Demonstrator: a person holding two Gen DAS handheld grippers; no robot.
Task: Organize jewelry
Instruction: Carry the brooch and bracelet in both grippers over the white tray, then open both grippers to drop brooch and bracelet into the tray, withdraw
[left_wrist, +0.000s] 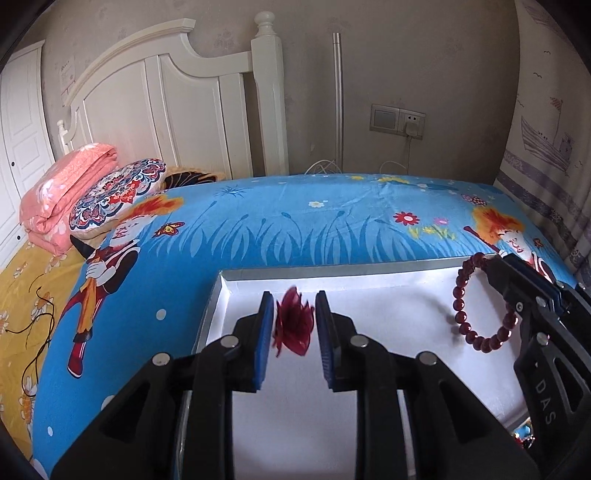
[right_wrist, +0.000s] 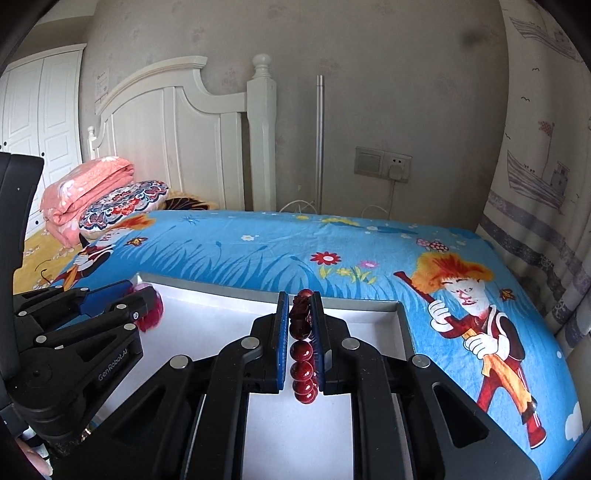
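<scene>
A shallow white cardboard box with a silver rim (left_wrist: 236, 275) lies on a bed covered by a bright blue cartoon-print sheet (left_wrist: 258, 221). Both handheld black grippers hang over the box.

The left gripper (left_wrist: 294, 325) has its blue-padded jaws narrowly parted. Between them sits a dark red, translucent petal-shaped ornament (left_wrist: 293, 326) — blurred, and I cannot tell whether the pads press on it.

To its right, the right gripper (right_wrist: 300, 325) has its jaws closed tight on a bracelet of round dark red beads (right_wrist: 302, 350); the loop dangles free above the white box floor.

At the head of the bed are a cream wooden headboard (left_wrist: 177, 103), a folded pink quilt (left_wrist: 66, 192) and a patterned pillow (left_wrist: 118, 192).
</scene>
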